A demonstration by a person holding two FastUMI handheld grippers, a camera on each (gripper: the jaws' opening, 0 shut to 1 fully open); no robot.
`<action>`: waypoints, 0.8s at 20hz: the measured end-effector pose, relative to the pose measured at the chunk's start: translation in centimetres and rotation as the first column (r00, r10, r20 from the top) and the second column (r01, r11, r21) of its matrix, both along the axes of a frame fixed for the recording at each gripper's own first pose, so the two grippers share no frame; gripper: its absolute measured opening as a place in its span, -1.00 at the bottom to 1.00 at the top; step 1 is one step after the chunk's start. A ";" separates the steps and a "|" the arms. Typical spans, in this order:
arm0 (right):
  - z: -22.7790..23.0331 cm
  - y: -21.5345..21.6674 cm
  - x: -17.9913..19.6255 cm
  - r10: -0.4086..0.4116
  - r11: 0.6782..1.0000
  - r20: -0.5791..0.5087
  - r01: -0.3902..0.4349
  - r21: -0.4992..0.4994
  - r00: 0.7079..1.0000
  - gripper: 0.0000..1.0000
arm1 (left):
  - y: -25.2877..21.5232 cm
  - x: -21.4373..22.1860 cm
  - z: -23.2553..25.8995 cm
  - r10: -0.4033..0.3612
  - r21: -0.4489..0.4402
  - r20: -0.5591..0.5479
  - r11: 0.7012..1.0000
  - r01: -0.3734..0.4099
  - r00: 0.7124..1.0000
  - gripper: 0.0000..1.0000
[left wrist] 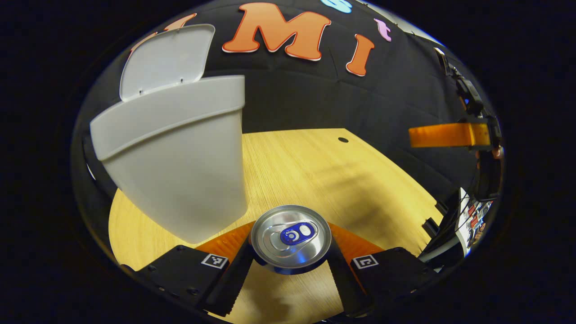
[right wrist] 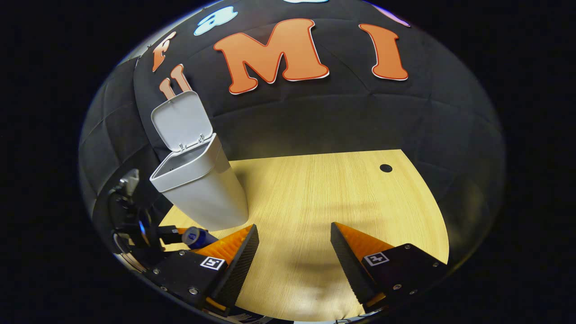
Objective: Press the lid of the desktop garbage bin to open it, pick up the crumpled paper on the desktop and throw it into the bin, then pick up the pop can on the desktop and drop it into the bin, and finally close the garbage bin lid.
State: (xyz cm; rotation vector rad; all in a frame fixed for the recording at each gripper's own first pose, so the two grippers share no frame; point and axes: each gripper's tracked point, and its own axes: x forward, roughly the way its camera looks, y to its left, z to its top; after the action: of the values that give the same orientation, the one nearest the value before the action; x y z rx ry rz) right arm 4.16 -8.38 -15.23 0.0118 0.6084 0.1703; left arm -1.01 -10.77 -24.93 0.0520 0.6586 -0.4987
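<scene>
A pop can point(left wrist: 290, 236) with a silver top and blue tab faces the camera in the left gripper view, and my left gripper point(left wrist: 290, 253) is shut on its sides. Just left of it and close by stands the grey garbage bin point(left wrist: 180, 162), its lid point(left wrist: 168, 58) tipped up and back. In the right gripper view the bin point(right wrist: 202, 184) stands at the left with its lid point(right wrist: 181, 119) raised. The can point(right wrist: 198, 236) shows beside its base, in the left gripper. My right gripper point(right wrist: 294, 229) is open over bare wood, holding nothing.
The light wooden table point(right wrist: 324, 193) has a small dark hole point(right wrist: 385, 168) near its far right corner. The black cloth wall rises right behind the table. One finger point(left wrist: 445, 135) of the right gripper shows far right in the left gripper view, above some dark gear.
</scene>
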 end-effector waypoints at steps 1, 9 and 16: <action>0.0 0.2 0.0 0.001 1.000 0.002 -0.001 0.004 1.000 0.92 | 0.2 -0.2 1.7 0.003 -0.001 0.016 1.000 -0.003 1.000 0.70; 0.5 1.7 0.0 0.028 0.999 0.028 -0.029 0.042 0.999 0.92 | 3.9 -0.2 13.8 0.056 -0.077 0.101 0.996 -0.048 0.993 0.69; 1.1 2.5 0.0 0.036 0.997 0.055 -0.039 0.061 0.998 0.92 | 10.0 5.4 21.0 0.142 0.016 0.263 0.988 -0.152 0.954 0.68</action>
State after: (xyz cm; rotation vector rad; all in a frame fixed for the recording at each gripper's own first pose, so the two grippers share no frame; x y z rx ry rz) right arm 4.17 -5.85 -14.12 0.0554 0.5495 0.2254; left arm 4.41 -0.73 -3.91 0.0999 0.4088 -0.3284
